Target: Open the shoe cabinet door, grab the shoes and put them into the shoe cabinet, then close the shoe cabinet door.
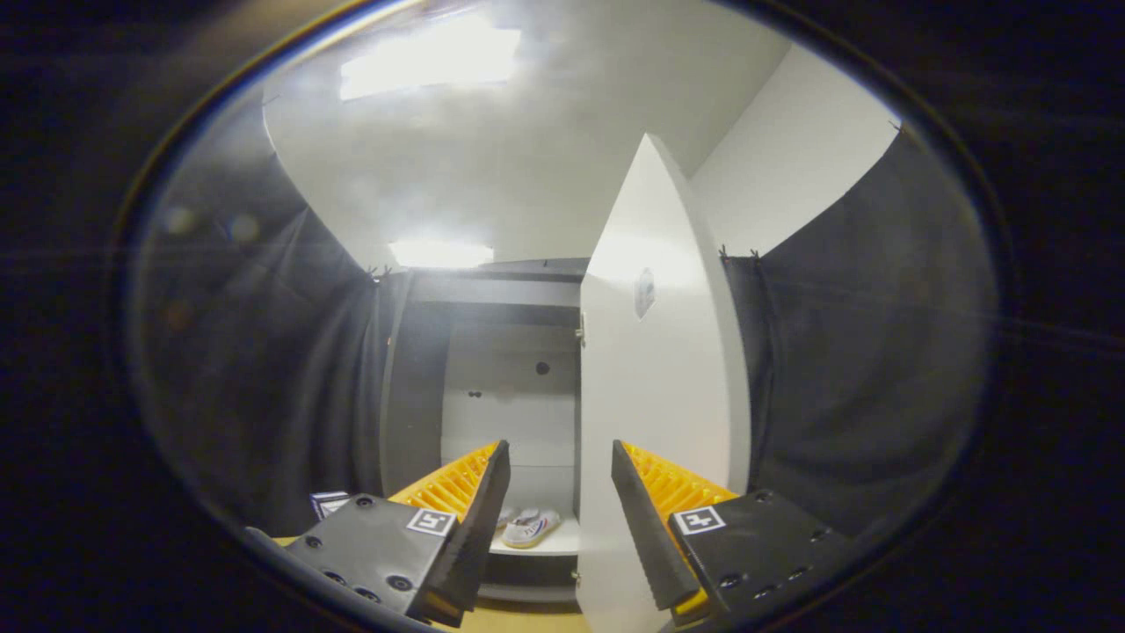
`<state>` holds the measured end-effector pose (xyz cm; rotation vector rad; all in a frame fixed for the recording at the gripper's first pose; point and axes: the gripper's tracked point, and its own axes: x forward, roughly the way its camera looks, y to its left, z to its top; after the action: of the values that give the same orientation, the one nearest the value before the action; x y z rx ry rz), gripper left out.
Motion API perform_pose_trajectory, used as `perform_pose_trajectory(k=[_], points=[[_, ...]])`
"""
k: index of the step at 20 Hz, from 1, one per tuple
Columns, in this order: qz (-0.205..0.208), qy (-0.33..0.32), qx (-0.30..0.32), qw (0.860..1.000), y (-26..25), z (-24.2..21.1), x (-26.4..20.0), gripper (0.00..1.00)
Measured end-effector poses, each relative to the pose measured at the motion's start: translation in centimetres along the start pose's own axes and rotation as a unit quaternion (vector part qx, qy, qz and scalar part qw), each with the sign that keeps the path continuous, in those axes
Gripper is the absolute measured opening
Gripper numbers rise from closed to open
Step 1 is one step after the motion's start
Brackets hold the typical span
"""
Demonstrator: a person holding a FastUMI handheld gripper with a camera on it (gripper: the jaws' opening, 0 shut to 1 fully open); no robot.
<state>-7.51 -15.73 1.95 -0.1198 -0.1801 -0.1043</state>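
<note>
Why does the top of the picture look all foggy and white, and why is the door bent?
In the gripper view, the ceiling lights flare into hazy glare; the fisheye lens curves the open cabinet door; the shoes sit dim and small between the open hand-held gripper fingers.

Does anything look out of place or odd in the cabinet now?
Nothing stands out. The shoes sit side by side on the cabinet shelf; the door stands open, still to be closed. The open gripper holds nothing.

Open door [655, 369] juts ahead of gripper [560, 453]; cabinet opening [510, 404] beside it unobstructed.
</note>
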Motion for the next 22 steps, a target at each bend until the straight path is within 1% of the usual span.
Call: perform_pose_trajectory(k=[3,7,10,14,16,19,22], points=[[-0.017,-0.009,-0.006,1.000,-2.4,1.2,-1.8,0.74],[-0.061,-0.014,-0.021,0.998,-7.1,1.3,-3.8,0.74],[-0.088,-0.004,-0.019,0.996,-11.3,0.7,-4.7,0.80],[-0.111,0.030,-0.012,0.993,-15.5,-1.8,-4.7,0.88],[-0.115,0.047,-0.005,0.992,-17.1,-3.2,-4.3,0.91],[-0.111,0.079,-0.002,0.991,-18.2,-6.1,-3.3,0.94],[-0.102,0.126,0.002,0.987,-19.1,-9.8,-2.1,0.96]])
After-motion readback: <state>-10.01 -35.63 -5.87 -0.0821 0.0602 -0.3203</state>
